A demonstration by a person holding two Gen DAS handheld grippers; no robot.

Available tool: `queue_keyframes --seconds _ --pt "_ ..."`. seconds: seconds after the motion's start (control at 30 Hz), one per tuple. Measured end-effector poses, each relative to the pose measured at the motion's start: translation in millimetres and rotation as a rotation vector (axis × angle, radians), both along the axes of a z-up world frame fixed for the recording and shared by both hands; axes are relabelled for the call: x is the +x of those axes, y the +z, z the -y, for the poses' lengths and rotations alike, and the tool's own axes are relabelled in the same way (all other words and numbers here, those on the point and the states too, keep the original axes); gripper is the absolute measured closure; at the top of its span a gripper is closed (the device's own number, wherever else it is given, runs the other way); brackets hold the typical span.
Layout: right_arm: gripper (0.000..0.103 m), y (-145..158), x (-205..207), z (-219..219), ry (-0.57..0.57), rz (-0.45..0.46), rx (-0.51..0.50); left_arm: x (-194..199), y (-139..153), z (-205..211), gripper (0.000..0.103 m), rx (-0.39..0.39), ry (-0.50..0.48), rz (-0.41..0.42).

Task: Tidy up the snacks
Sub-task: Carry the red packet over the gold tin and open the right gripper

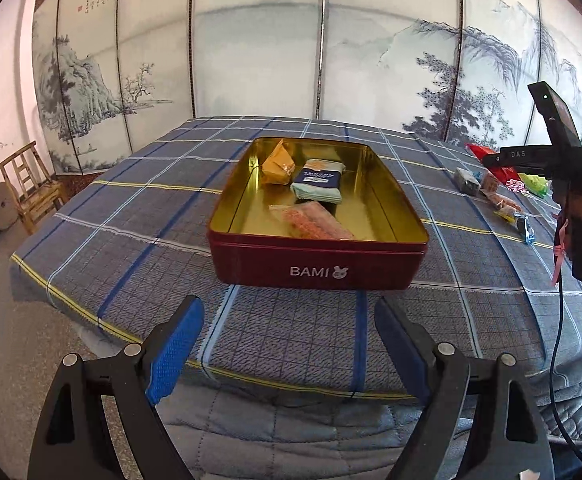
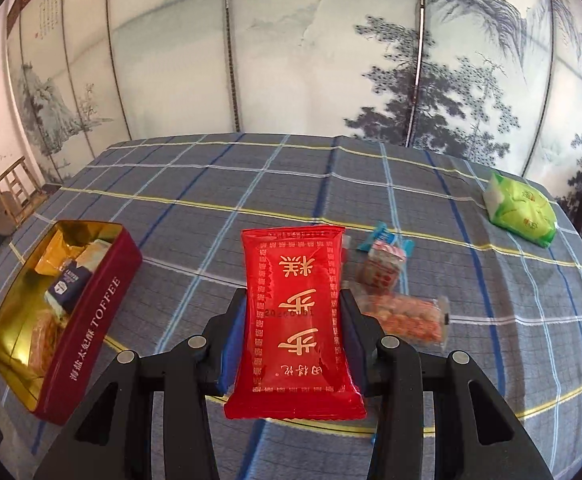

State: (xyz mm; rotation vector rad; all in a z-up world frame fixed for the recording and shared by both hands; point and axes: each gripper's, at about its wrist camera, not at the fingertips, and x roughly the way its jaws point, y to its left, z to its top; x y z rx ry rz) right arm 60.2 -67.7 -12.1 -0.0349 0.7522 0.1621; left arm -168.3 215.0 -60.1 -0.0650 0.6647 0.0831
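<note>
Looking along the left gripper (image 1: 289, 332), its two blue-padded fingers (image 1: 175, 354) stand wide apart with nothing between them, poised over the near edge of the table's plaid cloth (image 1: 131, 216). Just beyond them sits the dark red tin (image 1: 317, 266), a shallow rectangular metal box with a shiny gold lining and "BAMI" lettered on its near wall. Inside lie an orange crinkled packet (image 1: 278, 163) at the far left, a navy and pale green packet (image 1: 318, 181) beside it, and a clear-wrapped orange snack (image 1: 311, 222) near the front wall. Off to the right, the right gripper (image 1: 507, 160) hangs above a scatter of small wrapped snacks (image 1: 491, 194). In the right wrist view, that gripper (image 2: 295, 322) is closed on a glossy red packet (image 2: 295, 322), a flat translucent pouch with gold characters, pinched at both side edges and held above the cloth (image 2: 251, 184). The tin (image 2: 87, 320) lies well apart to the left, marked "TOFFEE". Just right of the packet rest a clear-wrapped orange bar (image 2: 405, 316) and a small blue-ended wrapped piece (image 2: 387, 256); a puffy green bag (image 2: 521, 210) lies farther off.
</note>
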Motion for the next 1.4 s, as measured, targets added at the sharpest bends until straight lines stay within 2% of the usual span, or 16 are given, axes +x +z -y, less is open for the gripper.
queue_keyframes --seconds 0.17,0.5,1.0,1.4 --pt "0.058 3.4 3.6 -41.7 0.067 0.004 -0.006 -5.4 -3.0 -18.3 0.018 -0.03 0.051 0.001" --pt "0.058 7.0 2.9 -118.0 0.195 0.009 -0.026 -12.4 -8.6 -33.7 0.018 -0.056 0.091 0.001" --pt "0.058 -4.6 -7.0 -191.3 0.32 -0.026 -0.039 -22.1 -17.0 -50.6 0.018 -0.086 0.115 -0.012" --pt "0.058 -22.0 -31.0 -261.7 0.503 -0.075 -0.064 -26.9 -25.9 -67.6 0.019 -0.106 0.165 -0.038"
